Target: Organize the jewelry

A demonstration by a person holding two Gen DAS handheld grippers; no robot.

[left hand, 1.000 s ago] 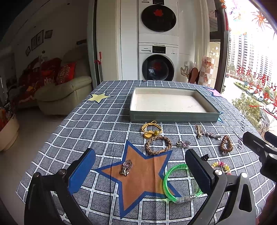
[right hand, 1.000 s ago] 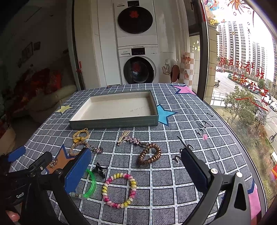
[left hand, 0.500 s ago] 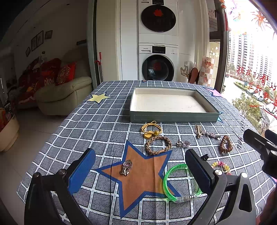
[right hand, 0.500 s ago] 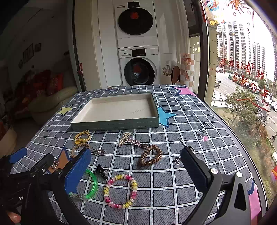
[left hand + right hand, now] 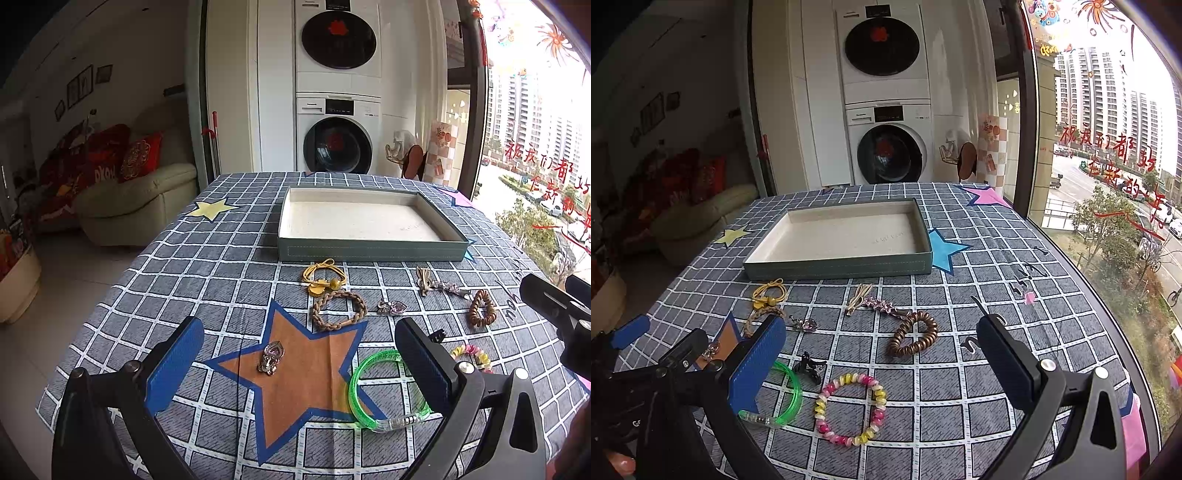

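An empty green tray (image 5: 369, 253) (image 5: 842, 267) with a cream lining sits at mid-table. Jewelry lies in front of it: a yellow hair tie (image 5: 325, 278), a braided bracelet (image 5: 339, 309), a heart charm (image 5: 271, 356) on the orange star, a green bangle (image 5: 384, 395) (image 5: 783, 400), a brown coil tie (image 5: 914, 338), a pink-yellow bead bracelet (image 5: 851, 408), a black claw clip (image 5: 809, 365) and a star hairpin (image 5: 877, 303). My left gripper (image 5: 299, 354) hovers open above the heart charm. My right gripper (image 5: 881, 354) hangs open over the bead bracelet and coil tie.
The checked tablecloth (image 5: 207, 273) has star patches. A sofa (image 5: 140, 199) stands left of the table and stacked washing machines (image 5: 338, 110) behind it. A window runs along the right edge. A small pink item (image 5: 1030, 297) lies on the right of the table.
Both grippers have stayed open with only a slight camera drift; the right view has shifted a little so the tray sits lower and nearer. No jewelry has moved.
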